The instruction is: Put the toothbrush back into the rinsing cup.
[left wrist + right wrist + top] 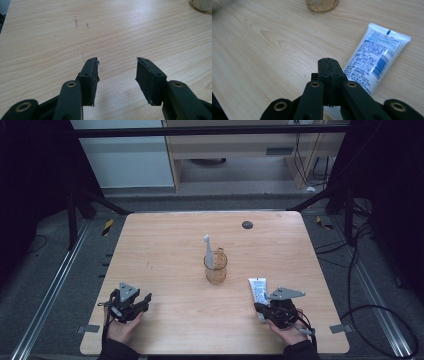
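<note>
— Two items mid-table, yes? Position them.

— One amber glass cup [216, 268] stands upright near the centre of the wooden table [165, 240], with a white toothbrush [208, 251] standing in it, head up, leaning toward the cup's left rim. Toothpaste tube [258, 289], white with blue print, lies flat to the cup's right and nearer the person, apart from it.

— Right gripper?

— Right gripper [265, 311] sits at the tube's near end, held by a hand [290, 332] at the table's front edge. In the right gripper view its jaws are pressed together with nothing between them; the tube [378, 58] lies just beside them, to their right, its flat crimped end pointing away. Cup base [322, 5] is at the top edge there.

— Left?

— Left gripper [145, 300] is well apart from everything, front-left, over bare wood, held in the other hand [120, 330]. Left gripper view: jaws spread wide, empty, plain tabletop between them.

— Anything else?

— Small dark round disc [247, 225] near the table's far edge.
</note>
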A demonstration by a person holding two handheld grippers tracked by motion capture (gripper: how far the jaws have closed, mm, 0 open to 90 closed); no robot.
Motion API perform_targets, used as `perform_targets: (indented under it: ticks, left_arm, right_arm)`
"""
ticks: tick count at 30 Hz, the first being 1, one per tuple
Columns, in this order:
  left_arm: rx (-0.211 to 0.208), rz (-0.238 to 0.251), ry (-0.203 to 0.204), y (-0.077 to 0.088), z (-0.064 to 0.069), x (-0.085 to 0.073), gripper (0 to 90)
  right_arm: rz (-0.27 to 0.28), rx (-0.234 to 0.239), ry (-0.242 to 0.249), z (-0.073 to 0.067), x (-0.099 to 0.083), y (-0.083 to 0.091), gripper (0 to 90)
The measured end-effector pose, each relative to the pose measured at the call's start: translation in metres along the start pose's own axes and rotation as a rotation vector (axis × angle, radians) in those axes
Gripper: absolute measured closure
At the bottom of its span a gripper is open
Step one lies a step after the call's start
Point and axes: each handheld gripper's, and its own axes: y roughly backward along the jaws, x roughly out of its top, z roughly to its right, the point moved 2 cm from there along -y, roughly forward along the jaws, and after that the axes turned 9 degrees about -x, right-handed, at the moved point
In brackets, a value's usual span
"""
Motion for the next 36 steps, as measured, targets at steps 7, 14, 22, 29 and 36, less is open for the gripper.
perform_targets:
  ticks: [7,14,22,29,36]
  left_arm:
    - [-0.002,-0.004,0.002,-0.0008,-0.0008,-0.0004,50.9]
    - [-0.003,-0.007,0.002,-0.0012,-0.0005,-0.0005,50.8]
    - [-0.002,-0.007,0.000,-0.0017,-0.0008,-0.0008,50.1]
    - [0.000,-0.007,0.000,-0.0015,-0.0008,-0.0007,50.0]
    - [-0.002,-0.009,-0.001,-0.0025,0.0000,-0.0005,49.9]
  right_arm:
    - [-0.037,0.003,0.003,-0.0005,-0.0057,-0.0017,90.0]
    - [-0.039,0.001,-0.008,0.0035,-0.0071,0.0009,90.0]
    - [-0.035,0.003,-0.005,0.0064,-0.0091,0.0048,90.0]
    - [-0.051,-0.013,0.007,0.0074,-0.0100,0.0074,90.0]
    - [-0.075,-0.008,0.026,-0.0001,-0.0094,0.0000,90.0]
